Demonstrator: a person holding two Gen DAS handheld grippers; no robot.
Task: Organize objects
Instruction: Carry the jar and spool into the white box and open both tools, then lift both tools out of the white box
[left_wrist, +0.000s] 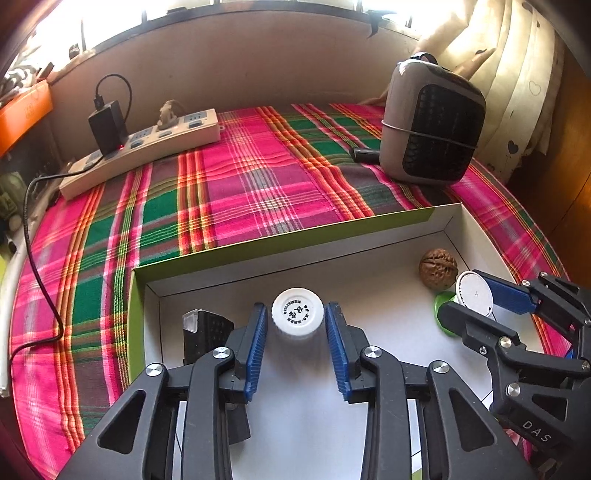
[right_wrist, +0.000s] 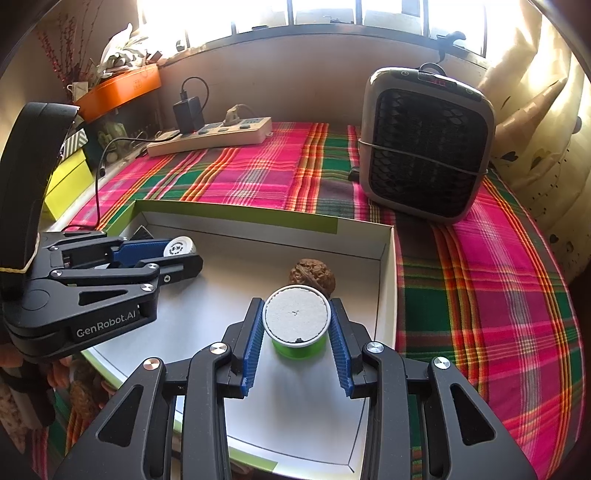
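Note:
A shallow white box with green sides (left_wrist: 258, 240) (right_wrist: 384, 266) lies on the plaid cloth. My left gripper (left_wrist: 297, 317) (right_wrist: 181, 254) straddles a white-capped bottle (left_wrist: 297, 312) (right_wrist: 179, 246) standing in the box; the pads sit beside the cap with small gaps. My right gripper (right_wrist: 296, 321) (left_wrist: 469, 295) straddles a green cup with a white lid (right_wrist: 296, 317) (left_wrist: 474, 293), pads close to it with slight gaps. A brown walnut (left_wrist: 438, 268) (right_wrist: 312, 275) lies in the box just beyond the cup. A black ribbed object (left_wrist: 207, 330) stands at the box's left wall.
A grey fan heater (left_wrist: 432, 122) (right_wrist: 426, 147) stands at the back right on the cloth (left_wrist: 240, 177). A power strip (left_wrist: 147, 146) (right_wrist: 214, 136) with a black charger and cable lies at the back left. An orange box (right_wrist: 122, 88) sits on the sill.

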